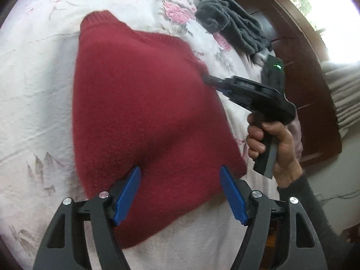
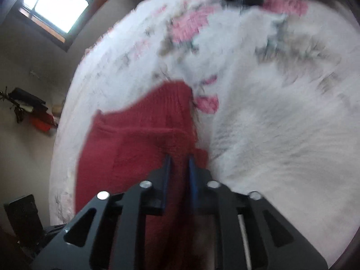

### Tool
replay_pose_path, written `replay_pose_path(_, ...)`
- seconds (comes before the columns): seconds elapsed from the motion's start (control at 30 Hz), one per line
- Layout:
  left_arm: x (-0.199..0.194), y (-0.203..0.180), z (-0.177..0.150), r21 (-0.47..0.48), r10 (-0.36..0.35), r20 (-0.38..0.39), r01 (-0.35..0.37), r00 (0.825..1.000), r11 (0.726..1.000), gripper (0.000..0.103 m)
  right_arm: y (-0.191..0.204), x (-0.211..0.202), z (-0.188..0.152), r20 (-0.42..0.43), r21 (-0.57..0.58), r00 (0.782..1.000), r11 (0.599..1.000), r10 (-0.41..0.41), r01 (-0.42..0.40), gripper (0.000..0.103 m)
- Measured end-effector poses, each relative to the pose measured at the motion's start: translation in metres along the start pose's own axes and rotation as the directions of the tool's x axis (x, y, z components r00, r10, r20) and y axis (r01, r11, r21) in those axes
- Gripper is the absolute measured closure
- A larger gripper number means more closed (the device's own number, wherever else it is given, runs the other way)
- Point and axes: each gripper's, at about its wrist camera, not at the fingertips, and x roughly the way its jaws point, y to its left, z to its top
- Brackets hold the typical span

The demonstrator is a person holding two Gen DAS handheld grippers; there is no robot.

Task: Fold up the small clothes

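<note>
Red knit sweater [image 1: 139, 112] lying spread on floral bedspread [image 1: 33, 85], well in from its edges. Left gripper [image 1: 180, 193] spread wide, blue pads [image 1: 128, 193] over near hem, gripping nothing. Right gripper [image 2: 178, 164] nearly closed, pinching sweater's right edge. Grey garment [image 1: 229, 22] heaped at far edge of bedspread, apart from sweater

The left wrist view looks down from close above the bed [image 1: 33, 90], along its gripper [image 1: 180, 195], facing the headboard and window. The right wrist view sits lower and closer, blurred. Both share the red sweater [image 1: 139, 112] and floral bedcover.
</note>
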Motion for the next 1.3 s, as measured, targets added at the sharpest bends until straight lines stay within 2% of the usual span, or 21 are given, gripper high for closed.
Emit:
replay_pose_path(0.07,-0.013,-0.002,0.009,-0.002,-0.049,0.036,0.049,0.998,0.999,0.03,0.013,-0.026,-0.007,0.058,-0.034,0.998,0.999,0.02,-0.018,0.083)
replay_pose_path(0.13,-0.02,0.001,0.024,-0.008,-0.054,0.065,0.055,0.996,0.998,0.03,0.028,-0.035,-0.017,0.022,-0.079,0.996,0.993,0.087,-0.085,0.083)
replay_pose_path(0.2,-0.012,0.01,0.041,-0.028,-0.008,0.062,0.01,0.998,1.0,0.029,0.034,-0.021,-0.032,-0.073,-0.13,0.995,0.988,0.072,-0.081,0.086)
replay_pose_path(0.23,0.001,0.018,0.051,-0.023,0.073,0.038,-0.072,0.997,0.997,0.028,0.03,-0.009,-0.038,-0.122,-0.135,0.991,0.988,0.051,-0.068,0.096)
replay_pose_path(0.27,0.01,0.024,0.055,-0.023,0.128,0.021,-0.128,0.992,0.992,0.029,0.02,0.002,-0.044,-0.141,-0.118,0.99,0.993,0.014,-0.031,0.102)
replay_pose_path(0.3,0.022,0.031,0.057,-0.035,0.136,-0.008,-0.136,0.991,0.99,0.029,0.012,0.003,-0.046,-0.142,-0.087,0.99,0.996,0.017,-0.029,0.103)
replay_pose_path(0.37,0.021,0.025,0.057,-0.019,0.159,-0.004,-0.159,0.987,0.987,0.029,0.006,-0.009,-0.045,-0.123,-0.029,0.991,0.998,0.043,-0.047,0.103)
replay_pose_path(0.4,0.015,0.018,0.055,0.0,0.157,0.012,-0.157,0.988,0.988,0.029,0.016,-0.024,-0.047,-0.101,-0.056,0.993,0.996,0.059,-0.065,0.096)
replay_pose_path(0.47,-0.002,0.009,0.043,0.017,0.084,0.052,-0.085,0.995,0.996,0.027,0.036,-0.05,-0.061,-0.092,-0.102,0.988,0.985,0.128,-0.137,0.094)
replay_pose_path(0.5,-0.006,0.011,0.037,0.014,0.072,0.055,-0.073,0.996,0.997,0.026,0.041,-0.052,-0.068,-0.105,-0.121,0.986,0.982,0.133,-0.145,0.094)
replay_pose_path(0.57,0.006,0.016,0.031,0.013,0.129,0.011,-0.13,0.992,0.991,0.024,0.04,-0.045,-0.089,-0.173,-0.147,0.979,0.98,0.106,-0.132,0.096)
replay_pose_path(0.6,0.013,0.019,0.026,0.021,0.163,-0.009,-0.163,0.987,0.986,0.024,0.033,-0.034,-0.097,-0.202,-0.146,0.977,0.984,0.071,-0.102,0.103)
replay_pose_path(0.7,-0.002,0.017,0.019,0.007,0.142,0.006,-0.142,0.99,0.99,0.024,0.016,-0.031,-0.102,-0.215,-0.068,0.972,0.992,0.092,-0.109,0.103)
replay_pose_path(0.77,-0.027,0.02,0.011,-0.014,0.064,0.037,-0.064,0.997,0.998,0.024,0.024,-0.049,-0.095,-0.194,-0.077,0.973,0.987,0.124,-0.141,0.095)
replay_pose_path(0.83,-0.046,0.032,-0.001,-0.033,0.05,0.06,-0.048,0.997,0.998,0.021,0.018,-0.065,-0.088,-0.177,-0.034,0.968,0.982,0.178,-0.187,0.07)
replay_pose_path(0.87,-0.054,0.042,-0.005,-0.052,0.052,0.066,-0.049,0.996,0.997,0.019,0.014,-0.068,-0.083,-0.168,-0.011,0.967,0.981,0.19,-0.195,0.066)
replay_pose_path(0.97,-0.063,0.084,-0.022,-0.19,0.026,0.049,-0.016,0.998,0.982,0.019,-0.021,-0.08,-0.07,-0.152,0.126,0.952,0.96,0.267,-0.249,0.053)
replay_pose_path(1.0,-0.066,0.095,-0.028,-0.229,0.009,0.046,0.002,0.999,0.973,0.019,-0.035,-0.082,-0.067,-0.148,0.179,0.945,0.948,0.291,-0.264,0.043)
replay_pose_path(1.1,-0.061,0.111,-0.033,-0.287,-0.068,0.047,0.078,0.997,0.955,0.019,-0.057,-0.074,-0.064,-0.17,0.285,0.91,0.903,0.379,-0.323,0.035)
replay_pose_path(1.17,-0.046,0.113,-0.03,-0.306,-0.133,0.039,0.139,0.99,0.942,0.019,-0.067,-0.064,-0.061,-0.193,0.325,0.894,0.886,0.405,-0.332,0.032)
replay_pose_path(1.3,-0.017,0.11,-0.018,-0.31,-0.17,0.017,0.167,0.985,0.936,0.019,-0.074,-0.05,-0.049,-0.216,0.353,0.882,0.876,0.419,-0.329,0.032)
